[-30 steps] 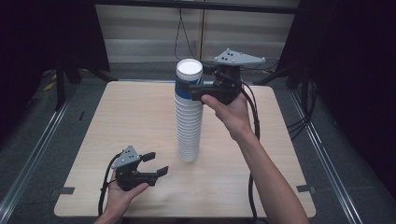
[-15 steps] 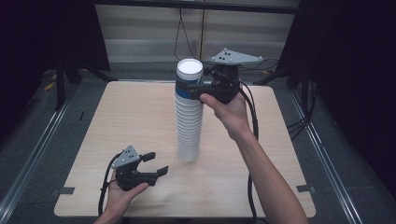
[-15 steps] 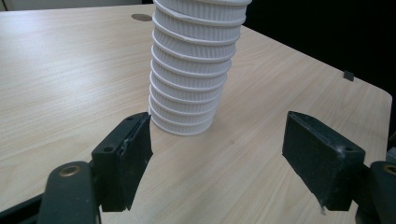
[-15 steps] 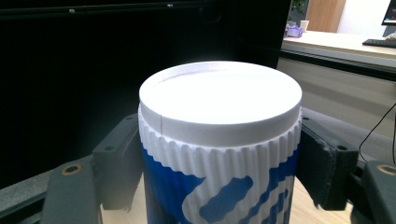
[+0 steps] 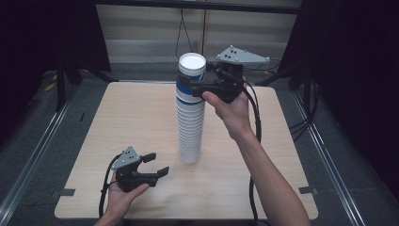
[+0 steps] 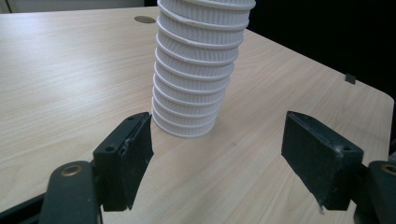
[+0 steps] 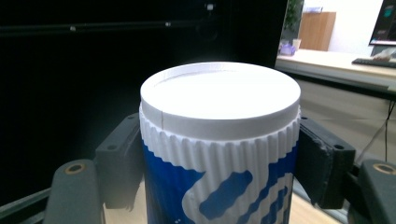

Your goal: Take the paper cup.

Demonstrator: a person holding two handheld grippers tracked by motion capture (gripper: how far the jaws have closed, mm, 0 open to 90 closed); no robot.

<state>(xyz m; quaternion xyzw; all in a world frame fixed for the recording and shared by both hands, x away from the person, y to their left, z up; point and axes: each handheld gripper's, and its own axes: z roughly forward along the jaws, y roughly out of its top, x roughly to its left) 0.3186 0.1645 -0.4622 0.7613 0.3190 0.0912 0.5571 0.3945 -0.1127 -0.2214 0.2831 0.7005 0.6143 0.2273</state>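
Note:
A tall stack of white ribbed paper cups (image 5: 190, 122) stands upside down in the middle of the wooden table (image 5: 131, 117). Its top cup (image 5: 191, 77) has blue print and its flat white bottom faces up. My right gripper (image 5: 189, 87) reaches in from the right, level. Its jaws have just been closing on that top cup (image 7: 219, 140), and both pads now press its ribbed sides. My left gripper (image 5: 156, 164) lies low near the front left of the table. It stands open with nothing between the jaws, pointing at the foot of the stack (image 6: 191, 93).
A hand holds each gripper, and the right forearm crosses the table's right half from the front edge. Black cables trail from both grippers. Metal floor rails run along both sides of the table, and dark curtains surround it.
The right gripper's jaws have drawn in against the top cup. Neither hand has shifted, and the stack stands as before.

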